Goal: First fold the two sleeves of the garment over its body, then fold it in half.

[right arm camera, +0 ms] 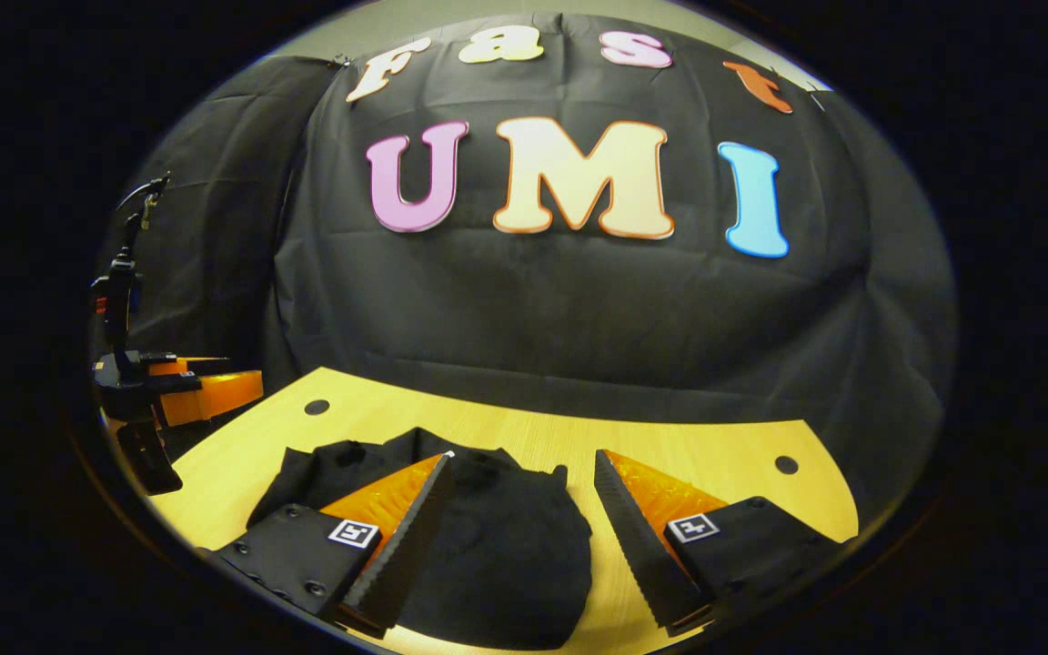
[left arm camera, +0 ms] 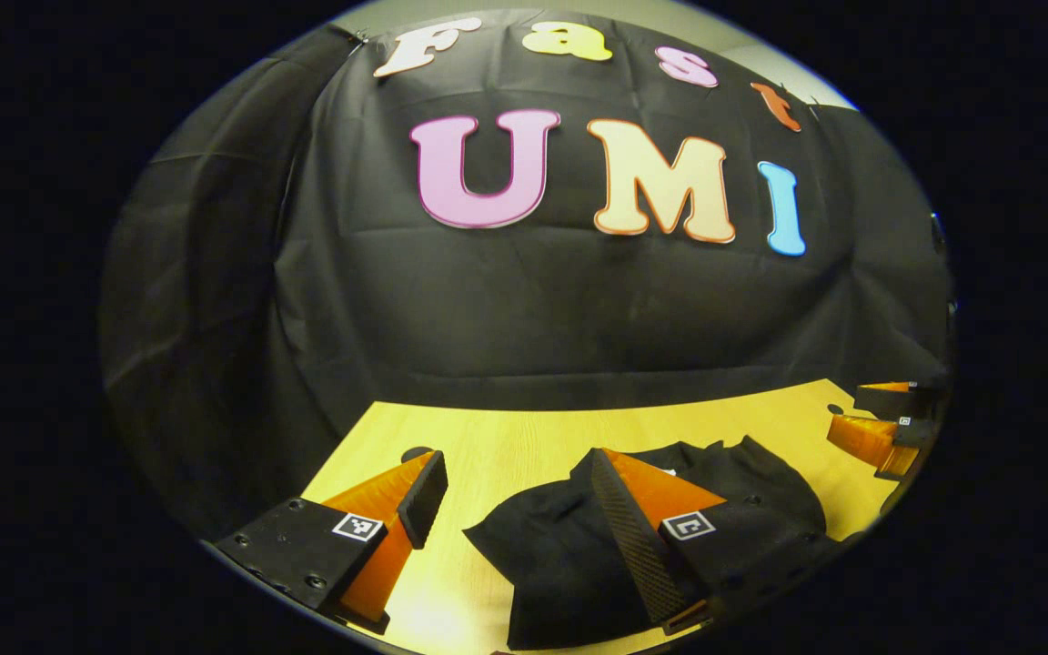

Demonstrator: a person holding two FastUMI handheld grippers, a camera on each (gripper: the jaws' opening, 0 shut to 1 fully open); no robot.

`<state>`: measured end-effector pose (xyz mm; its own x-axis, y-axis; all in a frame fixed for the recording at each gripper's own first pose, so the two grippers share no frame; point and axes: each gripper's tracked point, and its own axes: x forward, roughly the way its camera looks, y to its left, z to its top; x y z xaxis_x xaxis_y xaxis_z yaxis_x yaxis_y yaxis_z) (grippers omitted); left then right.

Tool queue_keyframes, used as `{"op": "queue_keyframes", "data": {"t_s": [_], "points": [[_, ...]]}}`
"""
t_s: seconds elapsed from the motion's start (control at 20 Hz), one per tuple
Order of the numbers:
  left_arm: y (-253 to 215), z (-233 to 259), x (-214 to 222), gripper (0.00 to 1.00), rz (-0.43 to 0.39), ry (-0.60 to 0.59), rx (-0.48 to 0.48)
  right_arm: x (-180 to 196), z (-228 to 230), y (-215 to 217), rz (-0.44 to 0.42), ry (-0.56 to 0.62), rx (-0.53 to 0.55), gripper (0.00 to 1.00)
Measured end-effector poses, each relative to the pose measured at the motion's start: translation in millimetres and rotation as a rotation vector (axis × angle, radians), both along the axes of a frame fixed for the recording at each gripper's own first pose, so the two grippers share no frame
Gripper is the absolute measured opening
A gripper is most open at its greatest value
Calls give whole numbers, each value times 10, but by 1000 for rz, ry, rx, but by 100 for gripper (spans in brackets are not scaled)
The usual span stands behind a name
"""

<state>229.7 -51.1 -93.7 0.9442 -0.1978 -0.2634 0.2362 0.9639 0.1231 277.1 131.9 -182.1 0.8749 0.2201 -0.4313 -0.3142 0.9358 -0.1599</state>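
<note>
Here both hand-held grippers spread | left (left arm camera: 515, 496), right (right arm camera: 519, 496) above garment (right arm camera: 497, 555) | table (right arm camera: 715, 455).

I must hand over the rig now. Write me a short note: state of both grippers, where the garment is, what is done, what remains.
Left gripper: open, holding nothing, above the table.
Right gripper: open, holding nothing.
The black garment lies on the table as a compact, rounded bundle, partly under both grippers' fingers.
Done: it seems already folded; no sleeve sticks out. I cannot confirm each fold.
Left: check the folds from above, tidy if needed.
</note>
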Motion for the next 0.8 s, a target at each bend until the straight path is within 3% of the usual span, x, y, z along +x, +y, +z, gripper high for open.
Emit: {"op": "queue_keyframes", "data": {"t_s": [0.35,0.4,0.65,0.8], "points": [[-45,582,-778,94,-3,-120,-34,-590,611,-230,-7,-131,34,99],[-171,402,-847,94,-12,-141,-48,-694,687,-241,-10,-145,55,99],[-99,668,-1379,93,-5,-222,-54,-1312,895,-394,-25,-234,100,98],[-81,590,-1698,93,1,-214,-52,-1697,853,-389,3,-248,111,99]]}}
